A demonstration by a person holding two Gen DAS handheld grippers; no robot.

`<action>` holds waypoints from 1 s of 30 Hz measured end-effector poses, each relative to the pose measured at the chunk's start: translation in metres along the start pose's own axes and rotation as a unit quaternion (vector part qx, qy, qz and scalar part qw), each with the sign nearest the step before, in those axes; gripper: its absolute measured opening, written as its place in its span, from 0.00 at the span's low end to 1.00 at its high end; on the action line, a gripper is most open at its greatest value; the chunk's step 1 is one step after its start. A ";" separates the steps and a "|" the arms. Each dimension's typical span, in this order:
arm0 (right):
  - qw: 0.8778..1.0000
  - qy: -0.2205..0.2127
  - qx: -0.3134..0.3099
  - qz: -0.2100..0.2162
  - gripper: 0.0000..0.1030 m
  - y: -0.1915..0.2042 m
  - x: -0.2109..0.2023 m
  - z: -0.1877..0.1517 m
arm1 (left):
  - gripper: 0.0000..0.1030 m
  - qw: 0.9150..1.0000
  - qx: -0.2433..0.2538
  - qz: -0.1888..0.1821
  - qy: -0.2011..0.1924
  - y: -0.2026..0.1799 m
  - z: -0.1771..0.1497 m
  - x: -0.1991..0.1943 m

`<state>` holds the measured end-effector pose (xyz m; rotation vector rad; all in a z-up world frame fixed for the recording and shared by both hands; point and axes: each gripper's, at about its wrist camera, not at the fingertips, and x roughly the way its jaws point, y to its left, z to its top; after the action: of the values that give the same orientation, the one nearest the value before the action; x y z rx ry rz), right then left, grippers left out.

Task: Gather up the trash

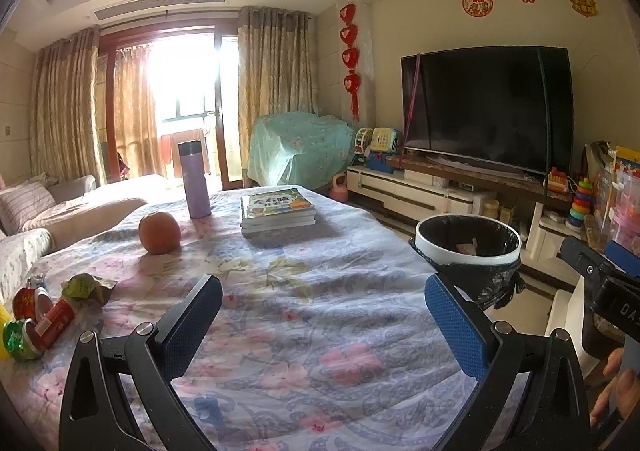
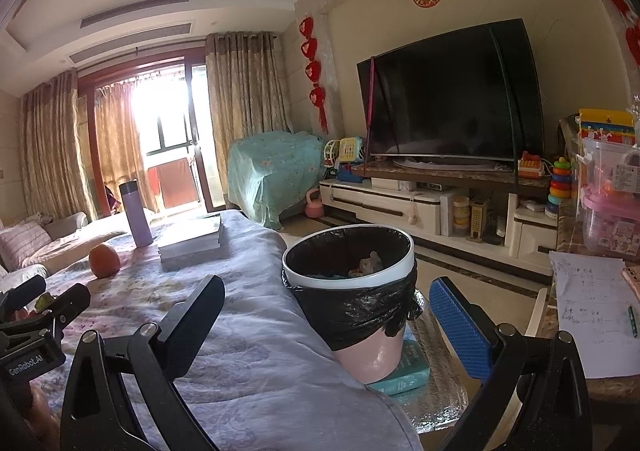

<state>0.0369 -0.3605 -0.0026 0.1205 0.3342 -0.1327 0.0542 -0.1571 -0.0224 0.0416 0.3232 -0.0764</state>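
Both the left gripper (image 1: pixel 324 307) and right gripper (image 2: pixel 326 309) are held wide apart, nothing gripped. The wrappers (image 1: pixel 48 315) are left of the left gripper; the lined bin (image 2: pixel 348 275) is kept straight ahead of the right gripper, seemingly for easy drops.

Wrappers (image 1: pixel 44 315) left on table (image 1: pixel 320 331); bin (image 1: pixel 468 247) beside its right edge.

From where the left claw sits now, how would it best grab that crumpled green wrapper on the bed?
Come from above and slightly right. The green wrapper lies crumpled beside the red packet, its raised, puffed middle offering a ridge to pinch. The open left claw should close across that ridge, probably away from the flat torn edge, which would likely slip.
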 end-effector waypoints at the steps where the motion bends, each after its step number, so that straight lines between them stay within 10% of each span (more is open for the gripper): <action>1: 1.000 0.000 0.000 0.000 1.00 0.000 0.000 0.000 | 0.99 1.000 0.000 0.000 0.000 0.000 0.000 0.000; 30: 1.000 -0.005 0.000 0.005 1.00 0.005 -0.003 0.003 | 0.99 1.000 0.003 0.000 0.000 0.003 0.001 0.001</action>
<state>0.0361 -0.3554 0.0020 0.1212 0.3229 -0.1237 0.0555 -0.1546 -0.0218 0.0469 0.3234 -0.0771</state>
